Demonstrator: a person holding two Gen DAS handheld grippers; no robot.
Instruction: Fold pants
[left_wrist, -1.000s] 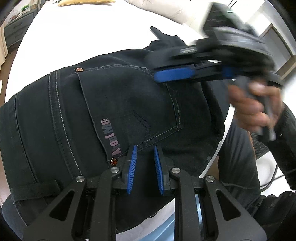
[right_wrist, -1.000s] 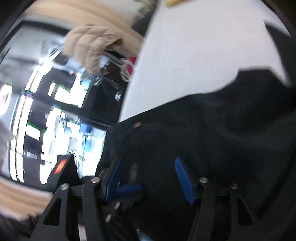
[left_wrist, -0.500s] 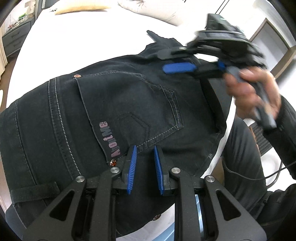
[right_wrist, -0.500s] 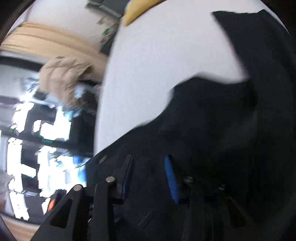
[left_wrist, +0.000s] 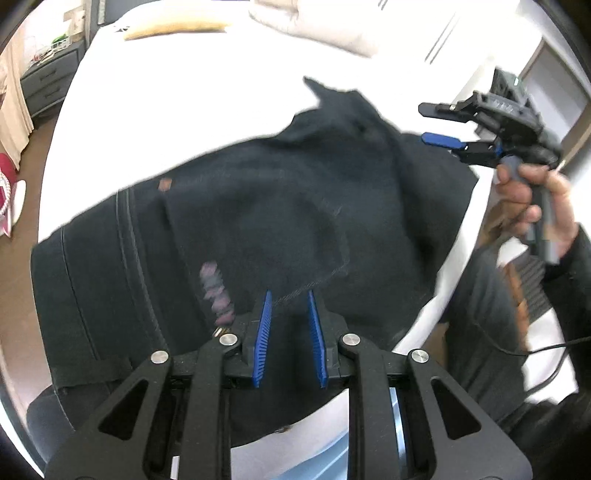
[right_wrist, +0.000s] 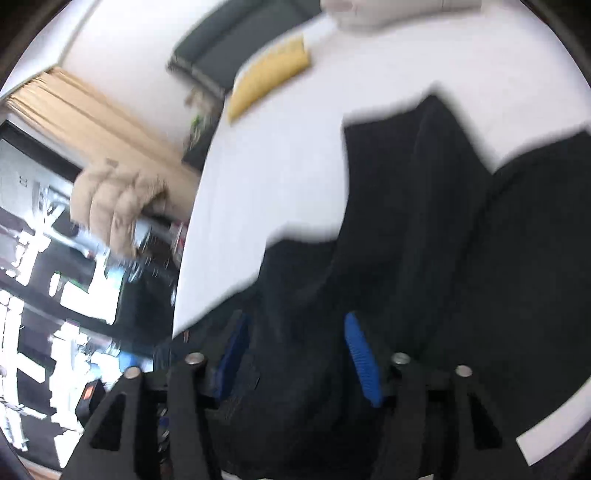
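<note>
- Pants (left_wrist: 258, 221): dark denim, lying on the white bed (left_wrist: 192, 92). Waistband and belt loop sit at the lower left of the left wrist view; the long axis runs from there up and to the right, toward a pointed tip of cloth near the bed's middle. The back pocket (left_wrist: 251, 236), with its pale stitching and a pinkish label, faces up.
- Left tool (left_wrist: 288, 306): its 2 blue pads stand close together with a narrow gap between them; dark cloth fills the space around and below the pads, but blur leaves it unclear whether they pinch the denim.
- Right tool (left_wrist: 436, 123): seen from the side in the left wrist view, held in the right hand (left_wrist: 532, 206) above the pants' right edge; the jaws are opening and nothing lies between them.
- Left wrist view only: the waistband, pocket, label, the right hand and a grey dresser (left_wrist: 48, 81) at the far left.
- Right wrist view only: the pants (right_wrist: 424, 258) as 2 dark lobes running up and away across the bed (right_wrist: 406, 74), seen past the right tool (right_wrist: 295, 343), a beige padded garment (right_wrist: 118, 199) on a rack at the left and a yellow pillow (right_wrist: 273, 74) at the bed's far end.
</note>
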